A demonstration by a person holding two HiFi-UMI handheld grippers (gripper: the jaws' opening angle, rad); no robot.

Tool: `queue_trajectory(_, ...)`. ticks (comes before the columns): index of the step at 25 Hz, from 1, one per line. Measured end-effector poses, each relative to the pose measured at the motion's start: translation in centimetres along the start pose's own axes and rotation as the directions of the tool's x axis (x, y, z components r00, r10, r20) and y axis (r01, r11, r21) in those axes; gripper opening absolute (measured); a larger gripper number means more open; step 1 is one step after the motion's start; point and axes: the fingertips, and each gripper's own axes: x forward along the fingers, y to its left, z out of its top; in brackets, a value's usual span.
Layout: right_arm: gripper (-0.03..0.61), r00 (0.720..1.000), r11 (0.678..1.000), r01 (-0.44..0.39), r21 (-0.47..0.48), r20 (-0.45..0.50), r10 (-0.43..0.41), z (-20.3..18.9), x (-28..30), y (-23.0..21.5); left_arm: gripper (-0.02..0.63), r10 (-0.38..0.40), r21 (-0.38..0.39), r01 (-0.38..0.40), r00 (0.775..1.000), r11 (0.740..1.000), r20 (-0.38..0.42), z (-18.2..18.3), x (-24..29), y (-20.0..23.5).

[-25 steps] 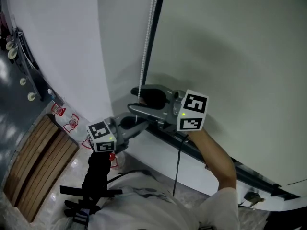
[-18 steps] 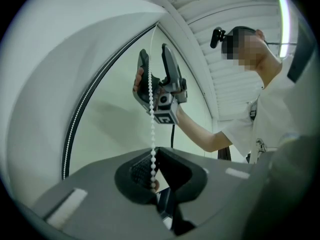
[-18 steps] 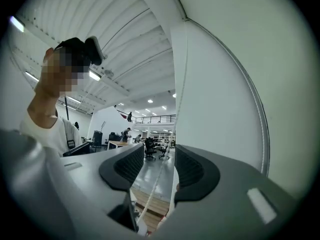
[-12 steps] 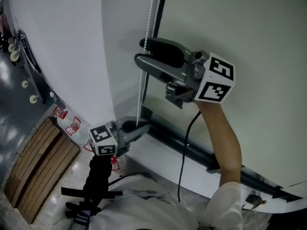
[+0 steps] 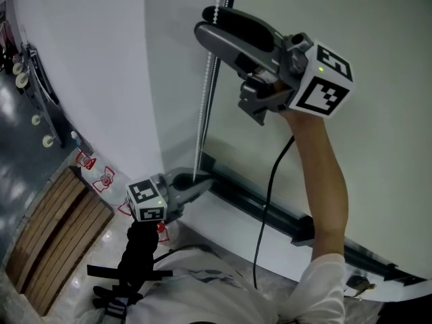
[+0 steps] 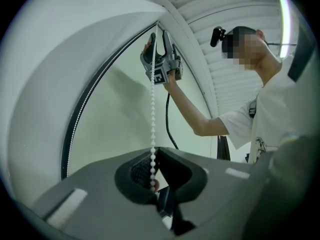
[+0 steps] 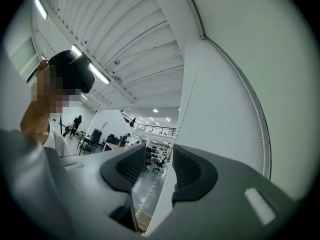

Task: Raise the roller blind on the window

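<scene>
Bead chain (image 5: 204,106) is hanging along the left edge of the roller blind (image 5: 378,147), and I'm clamping it low down in my left gripper (image 5: 204,181), jaws pinched together on the beads. My right gripper (image 5: 205,20) is reaching high up the same chain. Its jaws have just been closing but are standing apart, with the chain running loose between the pads.

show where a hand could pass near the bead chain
Free: bare wall left of the bead chain, and plain blind right of it, between right gripper above and left gripper below. Crowded: the right gripper's jaws have just been closing and straddle the chain unpinched; the left gripper clamps it.
</scene>
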Motion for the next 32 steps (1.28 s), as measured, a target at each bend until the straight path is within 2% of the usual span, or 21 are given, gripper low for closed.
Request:
queue_trajectory(12,0.127,0.999,0.999,-0.003,-0.041,0.038,0.005,4.3,0.8,-0.9,-0.002,0.001,0.008,-0.001,1.000,1.000,0.000,0.0,0.1,0.1)
queue_trajectory(18,0.021,0.999,0.999,0.012,-0.051,0.051,-0.009,5.4,1.0,-0.8,-0.002,0.004,0.001,-0.004,1.000,1.000,0.004,0.0,0.1,0.1)
queue_trajectory(23,0.017,0.999,1.000,-0.004,0.017,0.042,0.003,5.0,0.8,-0.6,-0.002,0.002,-0.002,-0.002,1.000,1.000,0.003,-0.4,0.0,0.0)
queue_trajectory(32,0.015,0.999,0.999,0.041,0.011,-0.005,-0.041,3.8,-0.6,-0.9,-0.002,-0.004,-0.008,0.004,1.000,1.000,-0.002,-0.5,0.1,-0.2)
